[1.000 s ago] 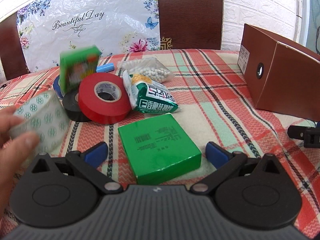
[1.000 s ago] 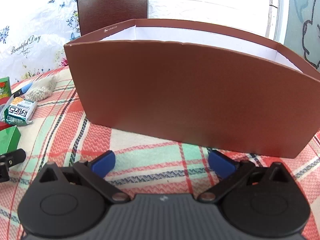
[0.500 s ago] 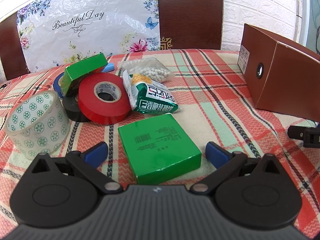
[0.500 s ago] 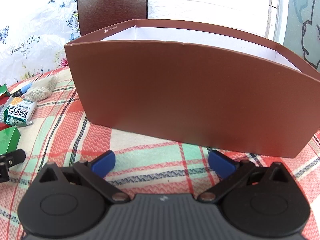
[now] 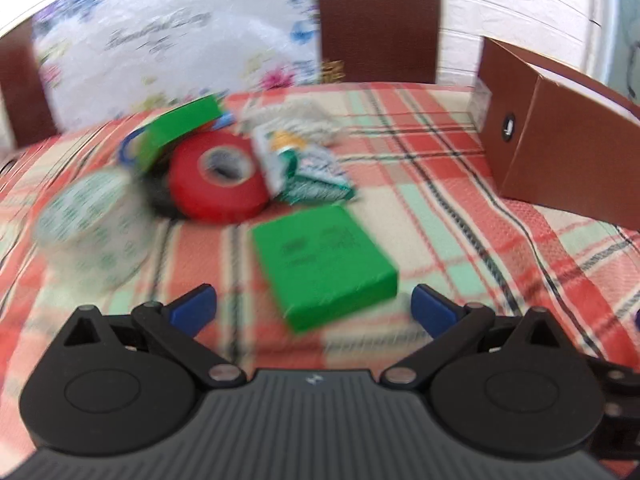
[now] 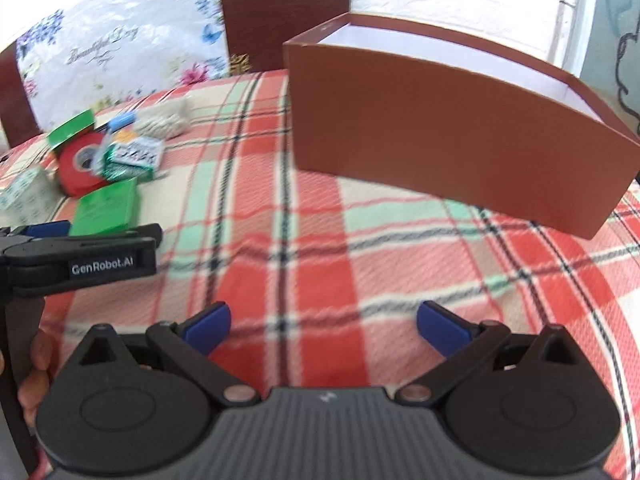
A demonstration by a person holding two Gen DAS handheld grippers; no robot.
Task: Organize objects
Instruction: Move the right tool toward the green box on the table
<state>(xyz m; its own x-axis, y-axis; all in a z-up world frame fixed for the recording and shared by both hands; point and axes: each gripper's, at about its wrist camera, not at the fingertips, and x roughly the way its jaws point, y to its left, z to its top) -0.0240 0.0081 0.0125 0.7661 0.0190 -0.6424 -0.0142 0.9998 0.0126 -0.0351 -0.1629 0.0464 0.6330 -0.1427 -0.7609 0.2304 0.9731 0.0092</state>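
Note:
A flat green box (image 5: pixel 324 264) lies on the plaid tablecloth just ahead of my open, empty left gripper (image 5: pixel 314 308). Behind it are a red tape roll (image 5: pixel 218 178), a clear patterned tape roll (image 5: pixel 94 224), a second green box (image 5: pixel 180 128), a green-white snack packet (image 5: pixel 308 172) and a bag of white beads (image 5: pixel 288 116). The open brown cardboard box (image 6: pixel 452 136) stands ahead and to the right of my open, empty right gripper (image 6: pixel 322 326). The left gripper also shows in the right wrist view (image 6: pixel 80 256), at the left.
Brown chairs (image 5: pixel 380 20) and a flowered plastic sheet (image 5: pixel 172 40) stand behind the table. The brown box also shows at the right of the left wrist view (image 5: pixel 560 140). A black and a blue tape roll lie partly hidden behind the red one.
Both grippers have pulled back and up, so the views are blurred and wider. The right view has swung left and now shows the pile. The hand that set down tape and box is gone.

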